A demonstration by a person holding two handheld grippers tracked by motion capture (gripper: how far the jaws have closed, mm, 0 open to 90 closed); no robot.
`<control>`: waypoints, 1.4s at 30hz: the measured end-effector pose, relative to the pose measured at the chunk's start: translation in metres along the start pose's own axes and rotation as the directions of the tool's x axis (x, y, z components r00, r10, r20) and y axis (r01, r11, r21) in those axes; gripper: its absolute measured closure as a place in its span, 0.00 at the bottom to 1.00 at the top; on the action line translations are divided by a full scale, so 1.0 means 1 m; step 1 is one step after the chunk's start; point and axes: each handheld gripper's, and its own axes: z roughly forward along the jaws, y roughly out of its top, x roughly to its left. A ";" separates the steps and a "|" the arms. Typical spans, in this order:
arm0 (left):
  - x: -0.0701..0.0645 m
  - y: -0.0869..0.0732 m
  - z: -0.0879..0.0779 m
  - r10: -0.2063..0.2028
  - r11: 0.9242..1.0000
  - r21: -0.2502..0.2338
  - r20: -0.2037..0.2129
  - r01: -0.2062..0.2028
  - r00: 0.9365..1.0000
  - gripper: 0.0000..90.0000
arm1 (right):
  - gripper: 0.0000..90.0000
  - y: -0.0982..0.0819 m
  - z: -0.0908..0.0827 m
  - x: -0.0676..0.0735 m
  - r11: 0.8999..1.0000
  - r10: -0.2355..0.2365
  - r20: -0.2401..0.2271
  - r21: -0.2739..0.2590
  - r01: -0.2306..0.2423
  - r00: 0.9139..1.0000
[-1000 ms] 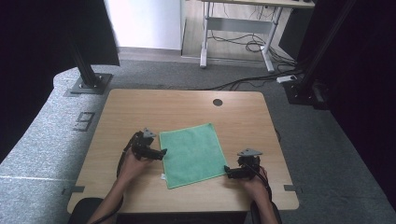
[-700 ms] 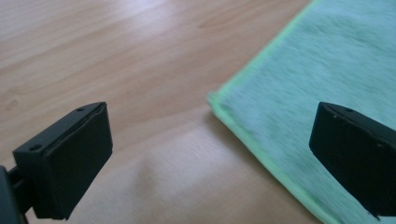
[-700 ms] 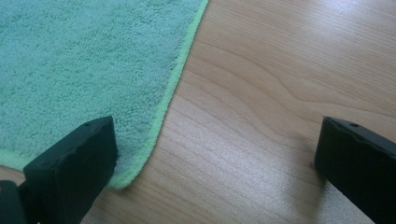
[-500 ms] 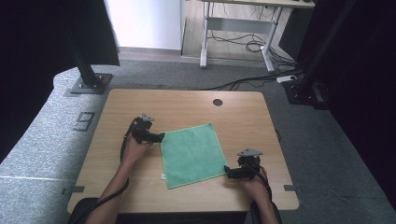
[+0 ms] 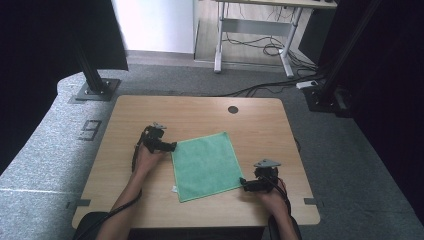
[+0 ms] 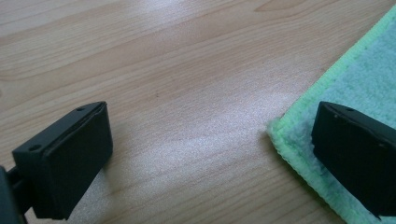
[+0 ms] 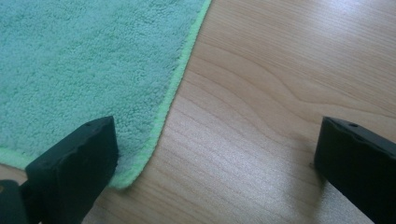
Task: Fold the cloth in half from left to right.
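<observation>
Green microfibre cloth (image 5: 205,165) lies flat, unfolded; left gripper (image 5: 167,146) at ten o'clock, right gripper (image 5: 246,184) at four, both wide at corners, nothing grasped yet.

"9" marked on grey floor mat (image 5: 90,131).

A light wooden table (image 5: 125,200) is standing on grey carpet (image 5: 45,165), with a round dark grommet hole (image 5: 233,109) sitting near its far edge. Two black stands are resting on the floor, one base plate (image 5: 95,91) lying at the far left, another (image 5: 327,97) at the far right. Beyond, a white desk frame (image 5: 255,40) is standing over tangled black cables (image 5: 260,47).
</observation>
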 end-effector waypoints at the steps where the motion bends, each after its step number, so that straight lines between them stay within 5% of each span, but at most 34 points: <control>1: 0.000 0.000 0.000 0.001 1.000 -0.002 0.000 -0.001 1.000 0.00 | 0.01 0.000 0.000 0.000 1.000 -0.001 0.000 0.002 0.001 1.000; 14: 0.000 -0.001 0.000 -0.002 1.000 -0.006 0.001 0.002 1.000 0.00 | 0.00 0.014 -0.010 0.016 0.999 -0.036 -0.072 0.018 0.037 0.997; 25: 0.000 -0.001 0.000 0.000 1.000 -0.004 0.000 0.000 1.000 0.00 | 0.00 0.036 -0.003 0.060 0.989 -0.139 -0.194 0.026 0.147 0.971; 29: 0.000 -0.001 0.000 0.000 1.000 -0.005 0.000 0.000 1.000 0.00 | 0.04 0.041 0.002 0.075 0.987 -0.150 -0.240 0.019 0.159 0.959; 36: 0.000 -0.001 0.000 -0.003 1.000 -0.009 -0.001 0.003 1.000 0.00 | 0.15 0.053 0.013 0.114 0.973 -0.213 -0.334 0.008 0.229 0.918; 37: 0.000 -0.001 0.000 -0.003 1.000 -0.009 -0.001 0.003 1.000 0.00 | 0.15 0.053 0.013 0.114 0.973 -0.213 -0.334 0.008 0.229 0.918; 40: 0.000 -0.001 0.000 -0.003 1.000 -0.008 -0.001 0.002 1.000 0.00 | 0.17 0.058 0.019 0.136 0.963 -0.248 -0.380 0.008 0.271 0.891; 41: 0.000 -0.001 0.000 -0.003 1.000 -0.008 -0.001 0.002 1.000 0.00 | 0.17 0.058 0.019 0.136 0.963 -0.248 -0.380 0.008 0.271 0.891; 42: 0.000 -0.001 0.000 -0.003 1.000 -0.008 -0.001 0.003 1.000 0.00 | 0.18 0.060 0.022 0.147 0.958 -0.260 -0.400 0.009 0.287 0.879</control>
